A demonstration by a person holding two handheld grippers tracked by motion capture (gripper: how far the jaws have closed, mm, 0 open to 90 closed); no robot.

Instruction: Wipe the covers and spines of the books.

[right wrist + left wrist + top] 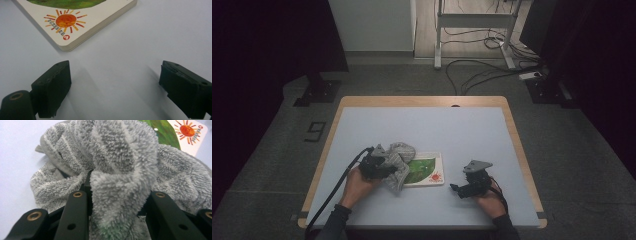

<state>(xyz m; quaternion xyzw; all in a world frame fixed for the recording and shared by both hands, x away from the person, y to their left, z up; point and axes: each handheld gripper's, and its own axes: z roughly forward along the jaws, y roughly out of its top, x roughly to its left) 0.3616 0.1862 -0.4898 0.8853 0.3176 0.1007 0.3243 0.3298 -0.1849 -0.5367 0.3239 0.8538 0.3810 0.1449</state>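
On the pale blue table [362,130], toward its near left, the left gripper [384,169] is pinching a thick fold of the grey towel [398,159] between its jaws, which are pressing into the pile from both sides. The towel is lying bunched up, draping over the left end of the picture book [428,170], whose green cover and orange sun are peeking out beside it. Further right, the right gripper [455,189] is resting near the book's corner, its jaws standing wide apart over bare table, gripping nothing.
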